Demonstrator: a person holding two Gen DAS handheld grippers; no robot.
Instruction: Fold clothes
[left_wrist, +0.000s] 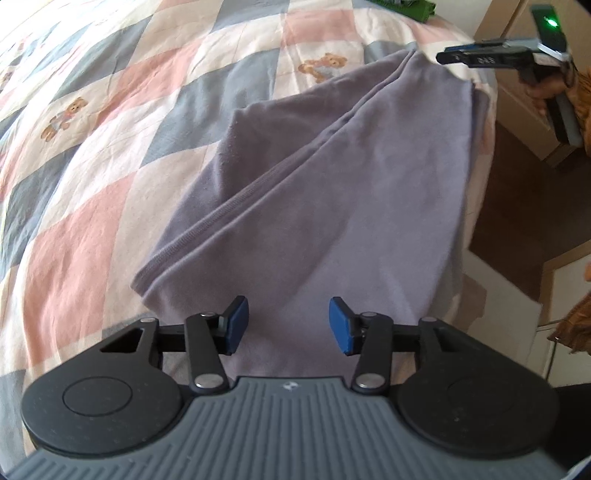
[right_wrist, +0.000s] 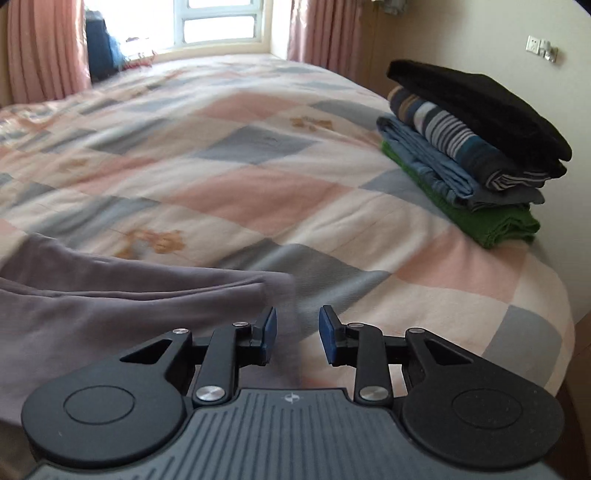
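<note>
A lilac-grey garment (left_wrist: 314, 206) lies folded lengthwise on the checked quilt (left_wrist: 92, 155), reaching from my left gripper to the bed's far right edge. My left gripper (left_wrist: 288, 325) hovers open over the garment's near end, with nothing between its blue pads (left_wrist: 236, 321). The right gripper (left_wrist: 465, 57) shows at the top right of the left wrist view, held by a hand beside the garment's far end. In the right wrist view the right gripper (right_wrist: 297, 336) stands open and empty just past the garment's end (right_wrist: 129, 291).
A stack of folded clothes (right_wrist: 469, 147), black on top and green at the bottom, sits at the bed's right edge. Pink curtains (right_wrist: 40, 48) and a window (right_wrist: 218, 26) lie beyond the bed. Wooden floor and furniture (left_wrist: 517, 155) border the bed.
</note>
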